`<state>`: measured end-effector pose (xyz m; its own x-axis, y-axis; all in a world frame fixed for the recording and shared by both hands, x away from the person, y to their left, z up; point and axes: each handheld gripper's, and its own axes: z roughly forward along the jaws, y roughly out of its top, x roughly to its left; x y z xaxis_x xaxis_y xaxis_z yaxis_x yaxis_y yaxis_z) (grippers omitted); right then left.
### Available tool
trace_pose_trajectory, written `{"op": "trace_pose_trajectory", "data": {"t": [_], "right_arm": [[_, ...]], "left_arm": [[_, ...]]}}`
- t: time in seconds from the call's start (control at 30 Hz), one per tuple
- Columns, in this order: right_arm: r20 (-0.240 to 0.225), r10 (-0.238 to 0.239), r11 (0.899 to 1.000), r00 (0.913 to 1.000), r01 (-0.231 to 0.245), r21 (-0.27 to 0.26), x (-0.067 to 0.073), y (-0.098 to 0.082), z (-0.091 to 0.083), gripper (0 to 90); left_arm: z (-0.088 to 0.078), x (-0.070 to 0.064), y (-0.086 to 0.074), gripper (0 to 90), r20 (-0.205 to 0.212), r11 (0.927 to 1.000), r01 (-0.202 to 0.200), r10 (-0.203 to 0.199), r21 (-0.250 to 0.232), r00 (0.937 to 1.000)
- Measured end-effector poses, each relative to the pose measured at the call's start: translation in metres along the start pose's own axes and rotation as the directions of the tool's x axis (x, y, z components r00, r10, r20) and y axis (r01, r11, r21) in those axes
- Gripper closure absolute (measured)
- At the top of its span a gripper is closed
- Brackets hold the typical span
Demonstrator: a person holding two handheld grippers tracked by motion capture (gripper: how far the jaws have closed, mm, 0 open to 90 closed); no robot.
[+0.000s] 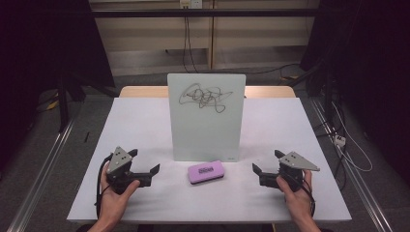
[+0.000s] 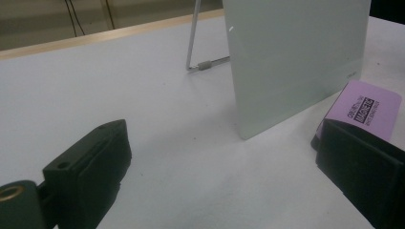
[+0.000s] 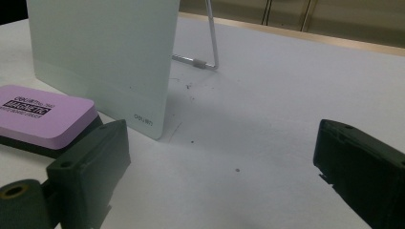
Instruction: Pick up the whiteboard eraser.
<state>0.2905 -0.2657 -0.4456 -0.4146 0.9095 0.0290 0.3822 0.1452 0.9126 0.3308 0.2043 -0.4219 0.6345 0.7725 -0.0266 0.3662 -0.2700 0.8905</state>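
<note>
Count on desk (image 1: 145,125): one whiteboard (image 1: 206,130), upright, with one black scribble (image 1: 205,97); one purple eraser (image 1: 206,172); two hand-held grippers, left gripper (image 1: 145,170) and right gripper (image 1: 267,167).

The high view looks forward and down from above the near edge of the surface (image 1: 145,125), while each gripper view sits low and close, aimed inward along its own jaws, and all three share the standing whiteboard (image 1: 206,116) and the purple eraser (image 1: 206,172).

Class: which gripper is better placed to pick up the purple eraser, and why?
Probably the left gripper: its open jaws point at the purple eraser from slightly nearer than the right gripper, though the margin is small.
</note>
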Motion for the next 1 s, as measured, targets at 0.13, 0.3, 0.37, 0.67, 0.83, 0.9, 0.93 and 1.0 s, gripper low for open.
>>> {"op": "trace_pose_trajectory", "data": {"t": [0.13, 0.3, 0.37, 0.67, 0.83, 0.9, 0.93, 1.0], "right_arm": [[-0.014, 0.003, 1.000, 0.9999, -0.002, 0.009, 0.000, 0.000, 0.000, 5.5], [-0.020, -0.002, 1.000, 0.9998, 0.002, 0.011, 0.001, 0.000, -0.001, 5.8], [-0.014, -0.004, 1.000, 0.9999, 0.004, 0.008, 0.000, 0.000, -0.001, 5.7], [-0.031, -0.003, 1.000, 0.9995, 0.004, 0.021, 0.001, 0.000, 0.002, 5.7], [-0.030, -0.016, 0.999, 0.9994, 0.017, 0.037, 0.003, 0.000, 0.006, 5.4], [-0.035, -0.016, 0.999, 0.9993, 0.017, 0.038, 0.004, 0.000, 0.006, 5.3], [-0.036, -0.016, 0.999, 0.9992, 0.018, 0.037, 0.004, 0.000, 0.006, 5.2], [-0.037, -0.018, 0.999, 0.9992, 0.019, 0.036, 0.004, 0.000, 0.006, 5.2]], "left_arm": [[0.003, -0.001, 0.001, 4.9, 0.035, 0.9998, -0.015, 0.014, 0.016, 0.9993], [0.008, -0.001, 0.002, 5.2, 0.048, 0.9989, 0.001, -0.003, 0.046, 0.9989], [0.008, -0.002, 0.002, 5.1, 0.051, 0.9991, 0.002, -0.004, 0.042, 0.9987], [0.010, -0.013, 0.008, 5.7, 0.104, 0.9968, -0.040, 0.033, 0.070, 0.9941], [0.013, -0.020, 0.013, 5.4, 0.146, 0.9952, -0.067, 0.055, 0.072, 0.9878], [0.015, -0.022, 0.013, 5.1, 0.163, 0.9941, -0.070, 0.055, 0.083, 0.9850], [0.017, -0.023, 0.013, 5.1, 0.168, 0.9923, -0.078, 0.061, 0.096, 0.9839], [0.019, -0.025, 0.014, 5.2, 0.185, 0.9905, -0.091, 0.071, 0.103, 0.9802]]}}
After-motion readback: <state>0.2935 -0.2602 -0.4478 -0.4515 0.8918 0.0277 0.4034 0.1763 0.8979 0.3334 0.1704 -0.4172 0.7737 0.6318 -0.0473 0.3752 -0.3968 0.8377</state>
